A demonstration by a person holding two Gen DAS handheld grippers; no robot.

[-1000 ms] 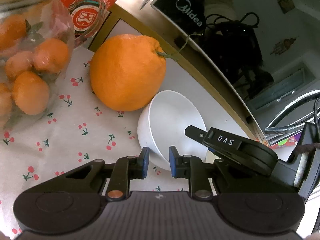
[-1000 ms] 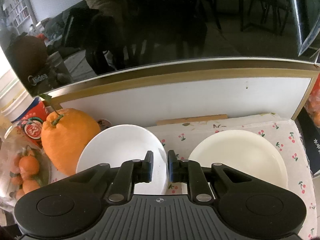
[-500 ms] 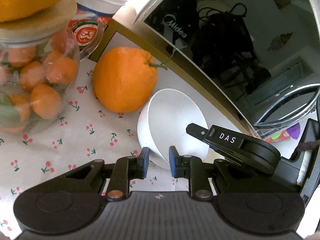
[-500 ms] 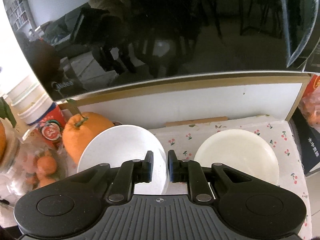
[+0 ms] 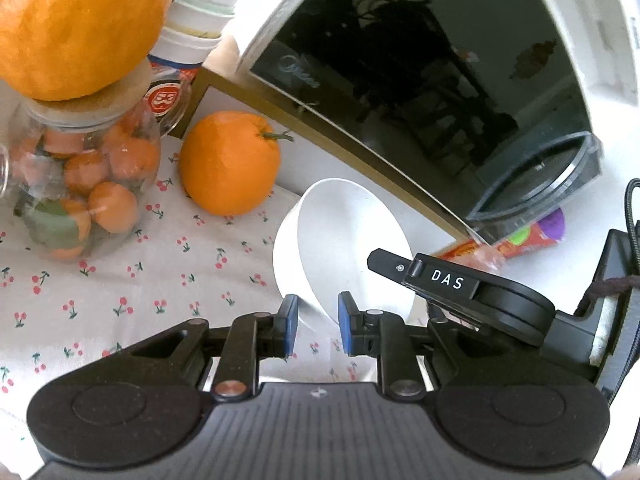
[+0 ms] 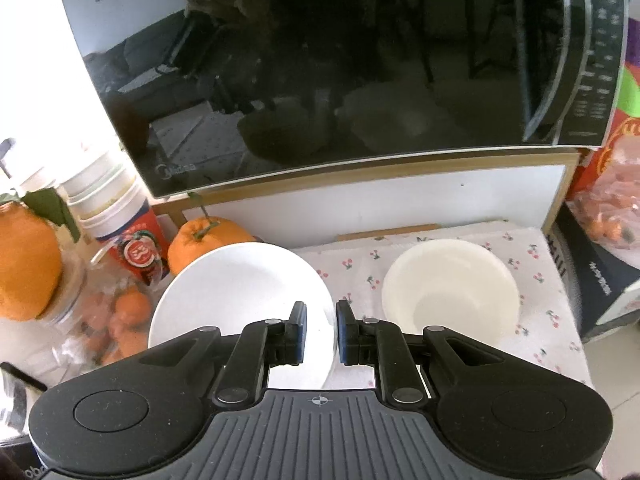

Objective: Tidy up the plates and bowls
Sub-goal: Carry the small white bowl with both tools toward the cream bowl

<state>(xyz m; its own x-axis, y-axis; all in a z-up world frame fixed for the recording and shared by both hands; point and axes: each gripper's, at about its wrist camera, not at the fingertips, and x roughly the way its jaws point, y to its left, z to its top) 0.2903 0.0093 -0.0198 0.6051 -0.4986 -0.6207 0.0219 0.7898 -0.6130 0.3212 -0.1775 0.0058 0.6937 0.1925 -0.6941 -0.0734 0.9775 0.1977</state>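
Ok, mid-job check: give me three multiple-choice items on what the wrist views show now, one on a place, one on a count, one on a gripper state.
1. Where does the cream bowl sit relative to the white bowl?
A. To its right on the cherry-print cloth
B. Stacked inside it
C. On top of the microwave

2. How many empty bowls are in the right wrist view?
A. One
B. Two
C. Four

3. What is the state of the right gripper?
A. Wide open above the cloth
B. Shut on the white bowl's rim
C. Shut on the orange

Answers:
1 A: the two bowls stand apart, side by side on the cloth in front of the microwave.
2 B: only the white and the cream bowl show.
3 B: its pads straddle the white bowl's right rim, one inside and one outside.
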